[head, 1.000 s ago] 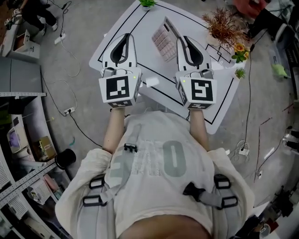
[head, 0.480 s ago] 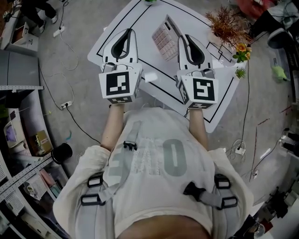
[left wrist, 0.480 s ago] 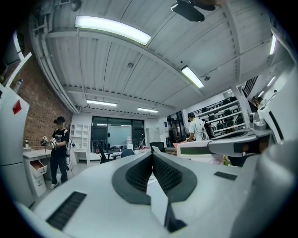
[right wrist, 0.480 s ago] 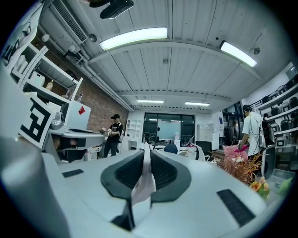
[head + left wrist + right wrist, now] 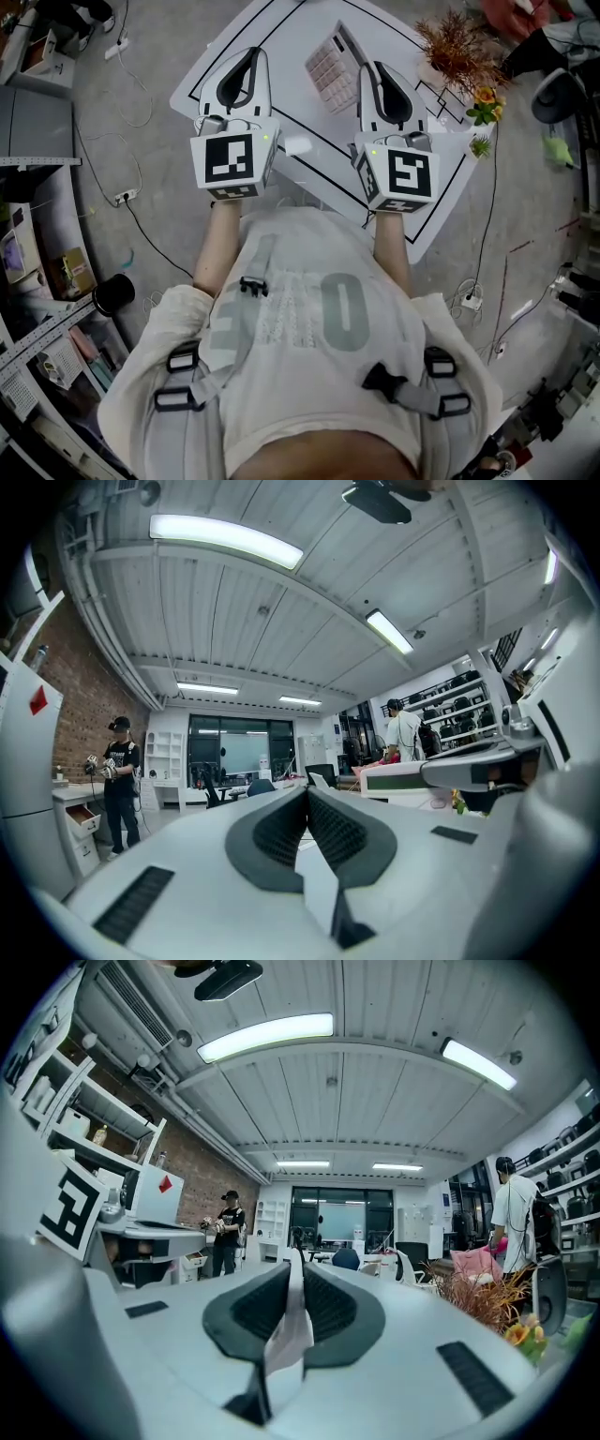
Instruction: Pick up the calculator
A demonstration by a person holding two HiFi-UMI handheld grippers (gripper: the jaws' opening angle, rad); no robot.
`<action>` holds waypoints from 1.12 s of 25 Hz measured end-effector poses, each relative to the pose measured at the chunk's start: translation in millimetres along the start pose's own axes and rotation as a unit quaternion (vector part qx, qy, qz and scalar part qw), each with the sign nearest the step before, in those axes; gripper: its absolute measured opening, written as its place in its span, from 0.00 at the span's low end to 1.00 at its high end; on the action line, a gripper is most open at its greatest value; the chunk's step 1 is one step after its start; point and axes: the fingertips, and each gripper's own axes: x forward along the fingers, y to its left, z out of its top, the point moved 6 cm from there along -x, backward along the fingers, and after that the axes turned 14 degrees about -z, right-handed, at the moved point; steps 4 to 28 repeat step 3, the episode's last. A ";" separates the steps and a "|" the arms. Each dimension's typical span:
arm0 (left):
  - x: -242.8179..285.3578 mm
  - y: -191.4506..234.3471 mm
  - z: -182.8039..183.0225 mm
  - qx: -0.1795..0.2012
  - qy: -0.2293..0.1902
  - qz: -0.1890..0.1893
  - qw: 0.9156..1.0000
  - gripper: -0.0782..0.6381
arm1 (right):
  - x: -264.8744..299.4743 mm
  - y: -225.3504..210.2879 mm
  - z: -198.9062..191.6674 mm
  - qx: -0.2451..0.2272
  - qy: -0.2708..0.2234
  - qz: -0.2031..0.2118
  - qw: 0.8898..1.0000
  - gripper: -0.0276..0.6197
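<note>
Open for passing over bare surface [image 5: 291, 98] at centre top, between left tool [image 5: 256, 54] and right tool [image 5: 368, 67]. Blocked further up that lane by calculator [image 5: 330, 70], just beside right tool's tip. Hemmed in at upper right by dried plant [image 5: 457, 49] and flowers [image 5: 482, 97].
</note>
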 end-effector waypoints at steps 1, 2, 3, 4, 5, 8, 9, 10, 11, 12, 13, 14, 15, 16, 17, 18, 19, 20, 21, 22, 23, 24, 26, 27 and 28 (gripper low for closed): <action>0.9 1.6 0.1 0.003 0.001 0.000 1.000 0.14 | 1.3 0.2 -1.0 0.004 -0.001 0.000 1.000 0.12; 1.9 3.1 0.3 0.006 0.002 0.000 1.000 0.14 | 2.3 0.4 -1.9 0.008 -0.001 0.000 1.000 0.12; 2.7 4.4 0.5 0.008 0.003 -0.001 1.000 0.14 | 3.2 0.4 -2.8 0.012 -0.002 -0.001 1.000 0.12; 2.7 4.4 0.5 0.008 0.003 -0.001 1.000 0.14 | 3.2 0.4 -2.8 0.012 -0.002 -0.001 1.000 0.12; 2.7 4.4 0.5 0.008 0.003 -0.001 1.000 0.14 | 3.2 0.4 -2.8 0.012 -0.002 -0.001 1.000 0.12; 2.7 4.4 0.5 0.008 0.003 -0.001 1.000 0.14 | 3.2 0.4 -2.8 0.012 -0.002 -0.001 1.000 0.12; 2.7 4.4 0.5 0.008 0.003 -0.001 1.000 0.14 | 3.2 0.4 -2.8 0.012 -0.002 -0.001 1.000 0.12; 2.7 4.4 0.5 0.008 0.003 -0.001 1.000 0.14 | 3.2 0.4 -2.8 0.012 -0.002 -0.001 1.000 0.12; 2.7 4.4 0.5 0.008 0.003 -0.001 1.000 0.14 | 3.2 0.4 -2.8 0.012 -0.002 -0.001 1.000 0.12; 2.7 4.4 0.5 0.008 0.003 -0.001 1.000 0.14 | 3.2 0.4 -2.8 0.012 -0.002 -0.001 1.000 0.12; 2.7 4.4 0.5 0.008 0.003 -0.001 1.000 0.14 | 3.2 0.4 -2.8 0.012 -0.002 -0.001 1.000 0.12; 2.7 4.4 0.5 0.008 0.003 -0.001 1.000 0.14 | 3.2 0.4 -2.8 0.012 -0.002 -0.001 1.000 0.12; 2.7 4.4 0.5 0.008 0.003 -0.001 1.000 0.14 | 3.2 0.4 -2.8 0.012 -0.002 -0.001 1.000 0.12; 2.7 4.4 0.5 0.008 0.003 -0.001 1.000 0.14 | 3.2 0.4 -2.8 0.012 -0.002 -0.001 1.000 0.12; 2.7 4.4 0.5 0.008 0.003 -0.001 1.000 0.14 | 3.2 0.4 -2.8 0.012 -0.002 -0.001 1.000 0.12; 2.7 4.4 0.5 0.008 0.003 -0.001 1.000 0.14 | 3.2 0.4 -2.8 0.012 -0.002 -0.001 1.000 0.12; 2.7 4.4 0.5 0.008 0.003 -0.001 1.000 0.14 | 3.2 0.4 -2.8 0.012 -0.002 -0.001 1.000 0.12; 2.7 4.4 0.5 0.008 0.003 -0.001 1.000 0.14 | 3.2 0.4 -2.8 0.012 -0.002 -0.001 1.000 0.12; 2.7 4.4 0.5 0.008 0.003 -0.001 1.000 0.14 | 3.2 0.4 -2.8 0.012 -0.002 -0.001 1.000 0.12; 2.7 4.4 0.5 0.008 0.003 -0.001 1.000 0.14 | 3.2 0.4 -2.8 0.012 -0.002 -0.001 1.000 0.12; 2.7 4.4 0.5 0.008 0.003 -0.001 1.000 0.14 | 3.2 0.4 -2.8 0.012 -0.002 -0.001 1.000 0.12; 2.7 4.4 0.5 0.008 0.003 -0.001 1.000 0.14 | 3.2 0.4 -2.8 0.012 -0.002 -0.001 1.000 0.12; 2.7 4.4 0.5 0.008 0.003 -0.001 1.000 0.14 | 3.2 0.4 -2.8 0.012 -0.002 -0.001 1.000 0.12; 2.7 4.4 0.5 0.008 0.003 -0.001 1.000 0.14 | 3.2 0.4 -2.8 0.012 -0.002 -0.001 1.000 0.12; 2.7 4.4 0.5 0.008 0.003 -0.001 1.000 0.14 | 3.2 0.4 -2.8 0.012 -0.002 -0.001 1.000 0.12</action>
